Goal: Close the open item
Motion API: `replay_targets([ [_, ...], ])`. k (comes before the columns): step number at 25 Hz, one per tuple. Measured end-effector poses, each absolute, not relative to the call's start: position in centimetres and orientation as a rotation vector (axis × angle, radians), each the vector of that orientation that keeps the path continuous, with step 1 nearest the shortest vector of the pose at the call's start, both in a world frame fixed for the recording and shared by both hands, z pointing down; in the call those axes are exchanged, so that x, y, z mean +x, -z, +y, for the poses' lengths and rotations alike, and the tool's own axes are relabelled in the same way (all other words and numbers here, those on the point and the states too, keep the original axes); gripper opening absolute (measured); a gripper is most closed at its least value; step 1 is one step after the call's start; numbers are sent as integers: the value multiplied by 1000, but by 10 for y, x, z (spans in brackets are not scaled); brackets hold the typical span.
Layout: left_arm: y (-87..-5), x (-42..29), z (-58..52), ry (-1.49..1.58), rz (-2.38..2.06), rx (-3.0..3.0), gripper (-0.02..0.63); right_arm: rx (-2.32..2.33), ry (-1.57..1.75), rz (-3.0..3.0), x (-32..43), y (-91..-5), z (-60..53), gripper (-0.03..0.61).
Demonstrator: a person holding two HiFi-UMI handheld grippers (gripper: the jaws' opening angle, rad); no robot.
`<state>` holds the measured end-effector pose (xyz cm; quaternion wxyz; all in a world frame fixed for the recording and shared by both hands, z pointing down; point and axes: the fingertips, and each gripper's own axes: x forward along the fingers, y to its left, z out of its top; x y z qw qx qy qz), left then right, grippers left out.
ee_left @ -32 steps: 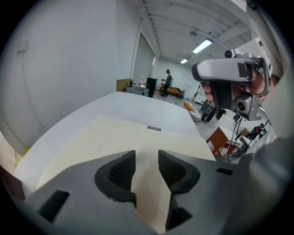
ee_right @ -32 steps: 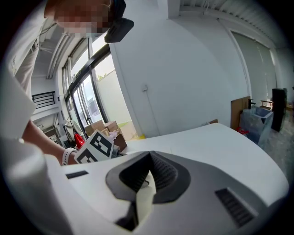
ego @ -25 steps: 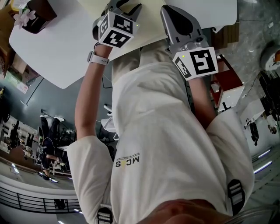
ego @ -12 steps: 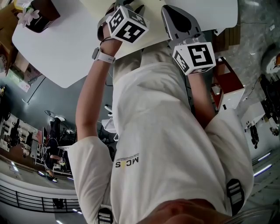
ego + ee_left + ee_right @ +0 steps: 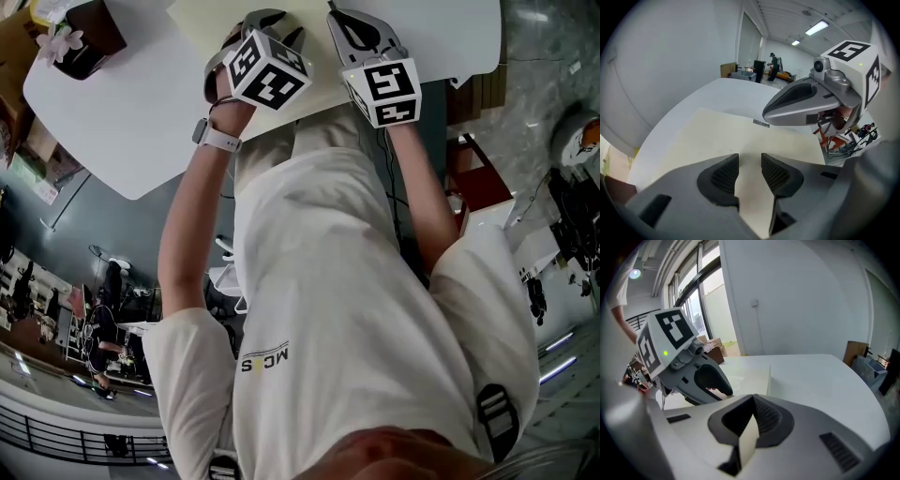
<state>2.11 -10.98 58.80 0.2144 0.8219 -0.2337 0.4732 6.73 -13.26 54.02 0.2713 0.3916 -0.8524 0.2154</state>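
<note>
**Two grippers above the cream mat; brown box off to its side**

Both tools are held above the cream rectangular mat (image 5: 717, 136), which lies flat on the white table with rounded corners (image 5: 122, 112).

1. Left gripper (image 5: 750, 160): jaws parted by a narrow gap. Only the mat surface shows between the ribbed pads (image 5: 725, 174); nothing is gripped.
2. Right gripper (image 5: 752, 400): jaw tips pressed together, with a thin wedge of mat colour showing behind the tips. No object is pinched. It hangs above the mat just beside the left gripper, the two not touching.
3. Dark brown box (image 5: 89, 33) with a pink flower (image 5: 54, 39) at its edge: it stands on the table well to the left of the mat, apart from both grippers. Whether its top is open cannot be told from these views.
4. Person's left wrist, on the mat's near side, carries a white-strapped watch (image 5: 216, 138)
</note>
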Motion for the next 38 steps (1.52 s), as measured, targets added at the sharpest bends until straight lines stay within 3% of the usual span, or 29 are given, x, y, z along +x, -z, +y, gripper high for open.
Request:
replay_targets([
  [23,-579,21,-111,-1185,-707,2357,146,843,-542,-2125,53,-570,-138,14],
  [25,-571,18,-111,-1180,-761,2376,125,848,-566,-2144,53,-566,-138,14],
  [27,-565,14,-111,-1179,-819,2377,61,860,-567,-2156,54,-561,-138,14],
  [38,-513,-17,-90,-1012,-1028,2309,26,904,-468,-2219,59,-513,-122,14],
])
